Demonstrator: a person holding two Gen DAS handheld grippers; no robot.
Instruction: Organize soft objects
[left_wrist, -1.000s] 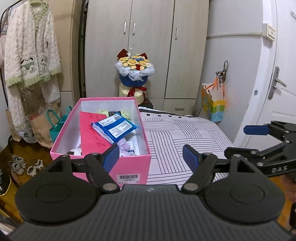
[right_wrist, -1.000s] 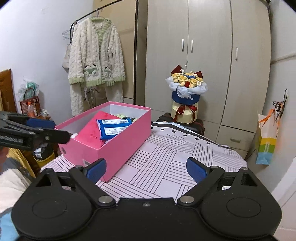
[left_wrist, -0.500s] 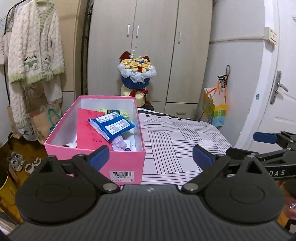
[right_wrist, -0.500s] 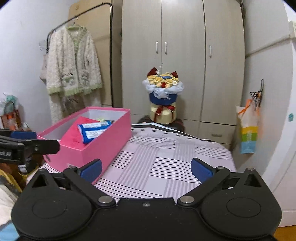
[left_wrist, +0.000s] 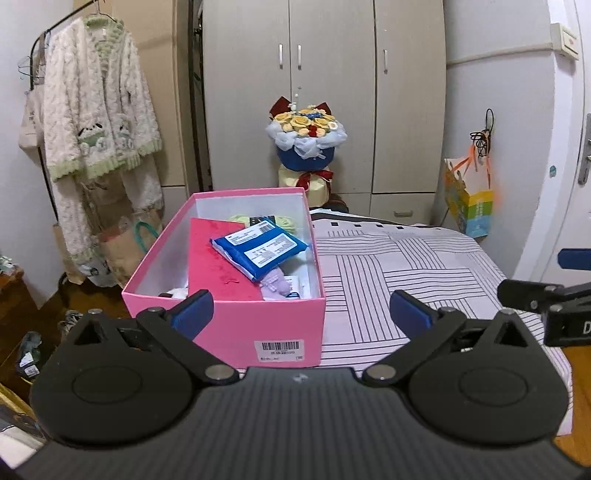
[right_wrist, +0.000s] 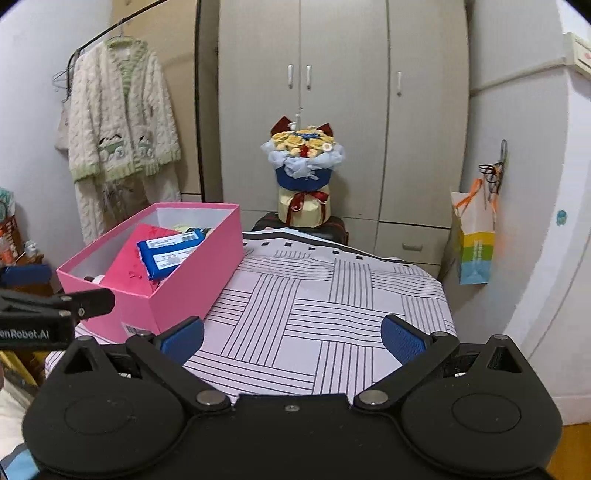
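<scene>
A pink box (left_wrist: 229, 328) stands at the left of the striped table (left_wrist: 399, 266). In it lie a red card (left_wrist: 214, 266), a blue packet (left_wrist: 258, 247), a lilac soft item (left_wrist: 275, 284) and a pale green soft item (left_wrist: 288, 221). My left gripper (left_wrist: 301, 314) is open and empty, held back just in front of the box. My right gripper (right_wrist: 291, 338) is open and empty over the table's near edge, to the right of the box (right_wrist: 177, 280). Each gripper shows at the edge of the other's view.
A flower bouquet (left_wrist: 306, 147) stands behind the table before the wardrobe (left_wrist: 332, 92). A fluffy cardigan (left_wrist: 96, 122) hangs on a rack at left. A paper bag (left_wrist: 469, 199) hangs on the right wall near a door. Shoes and bags lie on the floor at left.
Both grippers have drawn back and up from the table, so the box and table look farther away. The left gripper's jaws have opened wider. Nothing in the box has moved.
</scene>
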